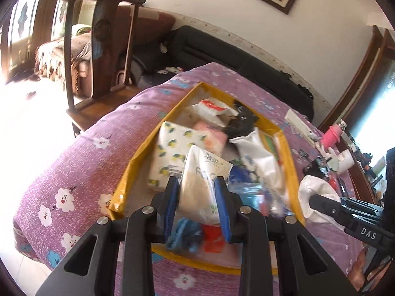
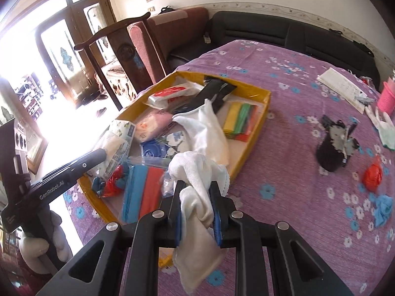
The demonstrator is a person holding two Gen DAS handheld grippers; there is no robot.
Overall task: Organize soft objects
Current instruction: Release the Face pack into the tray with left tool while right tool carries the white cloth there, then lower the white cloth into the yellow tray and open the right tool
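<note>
A yellow shallow box (image 1: 158,128) (image 2: 256,120) lies on a purple flowered cloth and holds several soft packs and cloths. My left gripper (image 1: 197,185) is shut on a clear-wrapped tissue pack (image 1: 205,172) and holds it over the box's near part. The left gripper also shows in the right wrist view (image 2: 98,154) at the box's left side. My right gripper (image 2: 196,185) is shut on a white towel (image 2: 197,172) just at the box's near right edge. The towel and right gripper show in the left wrist view (image 1: 313,192) right of the box.
On the cloth right of the box lie a black pouch (image 2: 333,145), a red crumpled bag (image 2: 374,175), a blue glove (image 2: 384,208), white gloves (image 2: 382,125), a pink cup (image 2: 390,96) and a white paper (image 2: 340,86). A wooden chair (image 1: 98,49) and a dark sofa (image 2: 284,32) stand beyond the table.
</note>
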